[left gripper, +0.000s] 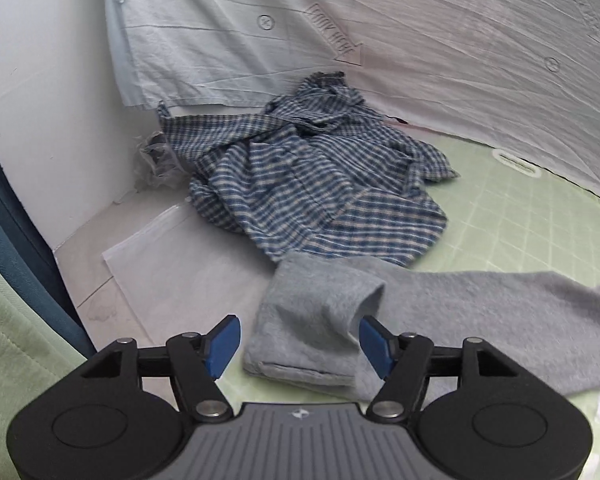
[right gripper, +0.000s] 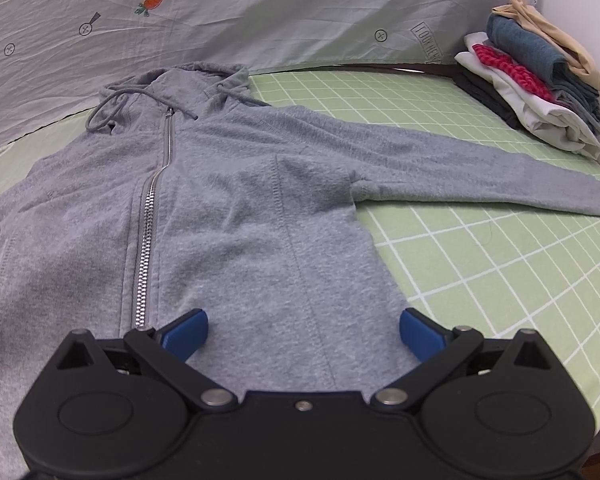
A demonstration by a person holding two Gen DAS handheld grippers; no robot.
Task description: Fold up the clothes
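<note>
A grey zip hoodie [right gripper: 228, 200] lies flat, front up, on the green grid mat [right gripper: 480, 264], zipper closed, hood at the far end. Its right sleeve [right gripper: 480, 176] stretches out to the right. My right gripper [right gripper: 302, 330] is open and empty over the hoodie's lower hem, right of the zipper [right gripper: 148, 240]. In the left wrist view the other sleeve's cuff end [left gripper: 316, 320] lies folded back on itself at the mat's edge. My left gripper [left gripper: 298, 346] is open, with its blue fingers on either side of that cuff.
A crumpled blue plaid shirt [left gripper: 316, 184] lies beyond the cuff near the white wall [left gripper: 48, 120]. A stack of folded clothes [right gripper: 540, 76] sits at the far right of the mat. A white printed sheet [right gripper: 260, 8] hangs behind. A clear plastic bag [left gripper: 160, 160] lies by the wall.
</note>
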